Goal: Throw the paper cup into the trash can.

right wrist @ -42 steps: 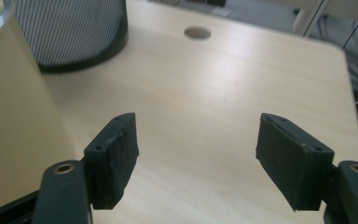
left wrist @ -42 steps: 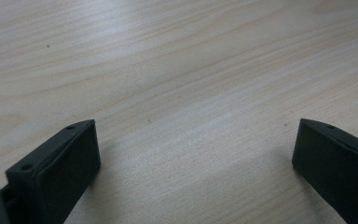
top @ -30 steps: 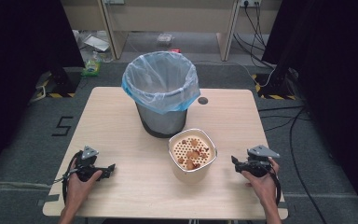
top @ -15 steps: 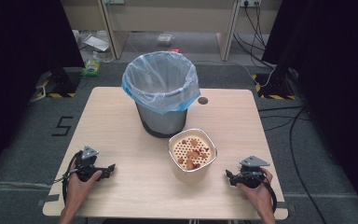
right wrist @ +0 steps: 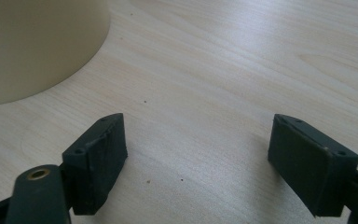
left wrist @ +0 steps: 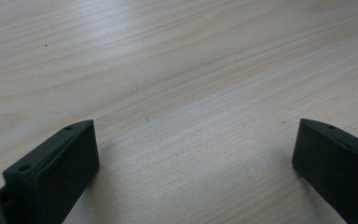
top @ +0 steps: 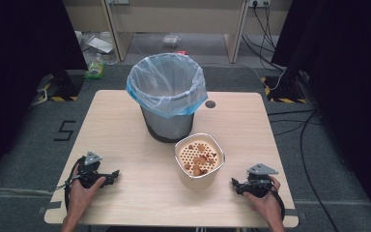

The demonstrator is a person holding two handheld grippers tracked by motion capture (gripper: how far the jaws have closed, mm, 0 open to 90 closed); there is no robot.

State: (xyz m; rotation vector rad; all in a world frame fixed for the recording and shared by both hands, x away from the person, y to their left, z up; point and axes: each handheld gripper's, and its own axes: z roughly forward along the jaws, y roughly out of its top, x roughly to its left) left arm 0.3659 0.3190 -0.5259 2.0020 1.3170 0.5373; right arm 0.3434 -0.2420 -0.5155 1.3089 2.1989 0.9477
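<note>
A cream container (top: 199,164) holds a perforated insert with brown food pieces and stands right of the table's middle. Behind it is a grey bin (top: 166,96) lined with a pale blue bag. My left gripper (top: 115,174) rests low on the table at the near left, and its jaws stand wide apart over bare wood (left wrist: 193,154). At the near right lies my right gripper (top: 234,182), open, its jaws having just been opening with nothing between them (right wrist: 198,144). The container's wall (right wrist: 37,42) sits a little beyond its left jaw.
The wooden table (top: 125,121) has a small dark round hole (top: 210,104) behind the bin. Both hands are close to the near edge. Cables and litter lie on the grey floor past the far edge.
My right gripper has sunk and come toward the near edge, ending closer to the table top. Its jaws spread a little wider. The left gripper has stayed put.
</note>
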